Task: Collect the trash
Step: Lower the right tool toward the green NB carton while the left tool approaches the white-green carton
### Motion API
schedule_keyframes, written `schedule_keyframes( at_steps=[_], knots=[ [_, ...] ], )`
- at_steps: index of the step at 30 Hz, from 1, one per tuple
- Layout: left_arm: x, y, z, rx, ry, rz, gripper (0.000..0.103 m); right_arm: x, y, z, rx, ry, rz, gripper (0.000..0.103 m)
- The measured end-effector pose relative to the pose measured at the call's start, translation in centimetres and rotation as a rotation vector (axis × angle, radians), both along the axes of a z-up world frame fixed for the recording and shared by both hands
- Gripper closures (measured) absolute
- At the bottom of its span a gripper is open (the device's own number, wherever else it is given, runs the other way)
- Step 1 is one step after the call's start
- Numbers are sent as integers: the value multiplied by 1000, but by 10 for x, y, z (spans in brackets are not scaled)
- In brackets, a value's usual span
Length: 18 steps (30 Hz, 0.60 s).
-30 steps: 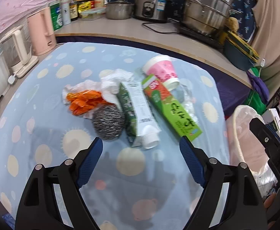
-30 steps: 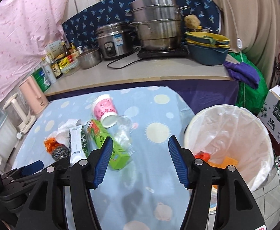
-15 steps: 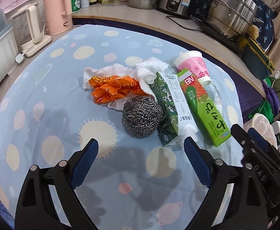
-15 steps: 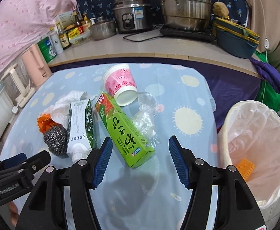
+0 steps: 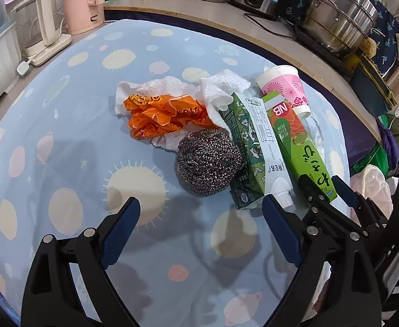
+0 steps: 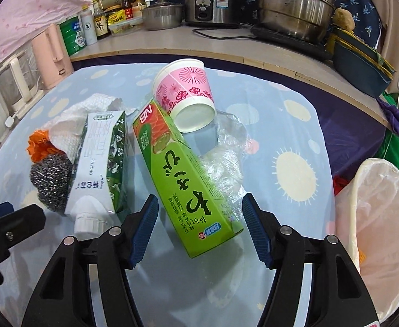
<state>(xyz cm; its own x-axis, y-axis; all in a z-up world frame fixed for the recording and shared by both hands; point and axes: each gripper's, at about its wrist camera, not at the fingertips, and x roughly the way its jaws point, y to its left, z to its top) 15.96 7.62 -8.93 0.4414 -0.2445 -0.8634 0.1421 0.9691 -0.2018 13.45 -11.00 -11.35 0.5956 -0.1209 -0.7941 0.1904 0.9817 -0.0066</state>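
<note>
Left gripper point(image 5: 200, 219): jaws wide apart with nothing between them, having just been opening, poised above the blue sun-patterned cloth of the bench point(image 5: 71, 141); the round steel-wool scouring ball point(image 5: 209, 162) lies just ahead of the gap, beside the dark green and white carton point(image 5: 256, 150) and the crumpled orange plastic wrapper point(image 5: 164, 115). Right gripper point(image 6: 199, 226): jaws partly open, straddling the near end of the long bright green box point(image 6: 183, 169) without touching it. The pink flowered paper cup point(image 6: 185, 95) lies on its side at the box's far end; the white-lined waste bin point(image 6: 379, 218) stands to the right of the bench.
</note>
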Motion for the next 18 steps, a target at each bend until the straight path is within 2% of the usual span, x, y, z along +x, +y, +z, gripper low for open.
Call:
schedule_keyframes(
  at_steps=[9,18],
  knots=[
    [-1,-16,-1,-5,10,-25,16,-15,0,5,45,-28,26,55],
    [-3,-35,3,-12,-7,-43,16,-62,-13,22,112,-79,36,58]
  ],
)
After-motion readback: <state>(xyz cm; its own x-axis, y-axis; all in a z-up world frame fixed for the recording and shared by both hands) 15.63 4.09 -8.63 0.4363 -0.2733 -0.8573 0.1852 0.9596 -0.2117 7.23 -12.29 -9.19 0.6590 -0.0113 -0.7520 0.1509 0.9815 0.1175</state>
